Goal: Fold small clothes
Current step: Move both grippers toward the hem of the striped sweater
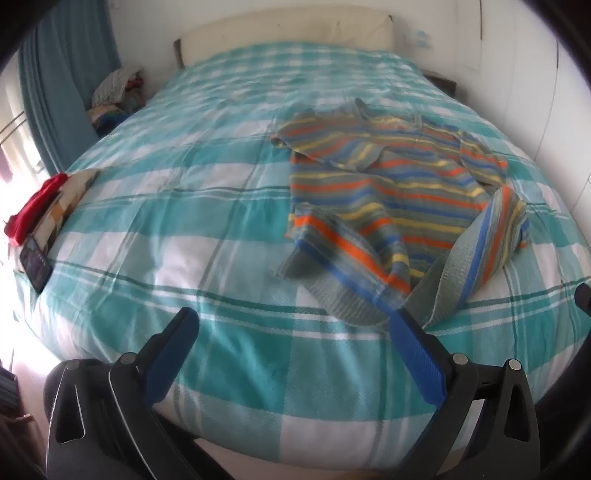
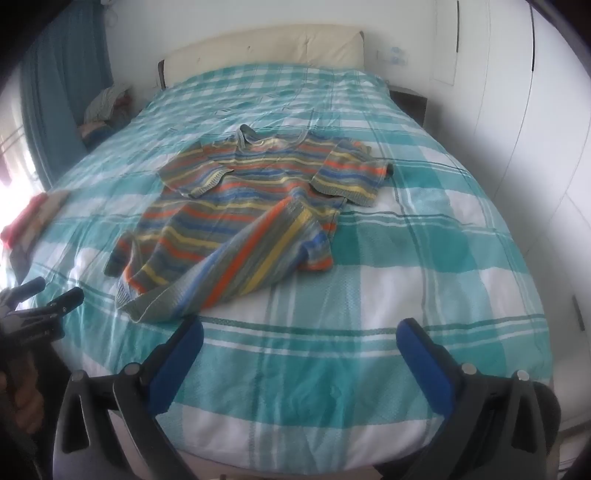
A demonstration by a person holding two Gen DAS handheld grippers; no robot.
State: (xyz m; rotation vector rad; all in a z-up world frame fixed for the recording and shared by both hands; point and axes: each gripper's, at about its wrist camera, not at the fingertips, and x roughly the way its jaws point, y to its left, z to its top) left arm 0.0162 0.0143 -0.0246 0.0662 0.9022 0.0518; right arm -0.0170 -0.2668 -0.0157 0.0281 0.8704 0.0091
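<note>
A small striped knit sweater [image 1: 391, 195] in orange, blue, yellow and grey lies rumpled on the teal and white checked bed [image 1: 184, 229]; its hem is bunched and turned up toward me. It also shows in the right wrist view [image 2: 236, 206]. My left gripper [image 1: 291, 325] is open and empty, its right finger just short of the hem. My right gripper [image 2: 301, 338] is open and empty, hovering over the bed's near edge, its left finger close to the hem. The left gripper also shows at the left edge of the right wrist view [image 2: 55, 295].
A red cloth [image 1: 35, 206] on a patterned folded pile [image 1: 68, 199] and a dark phone [image 1: 35, 264] lie at the bed's left edge. A cream headboard [image 1: 288, 31] stands at the far end. A heap of clothes [image 1: 118, 92] sits beside the teal curtain [image 1: 62, 74].
</note>
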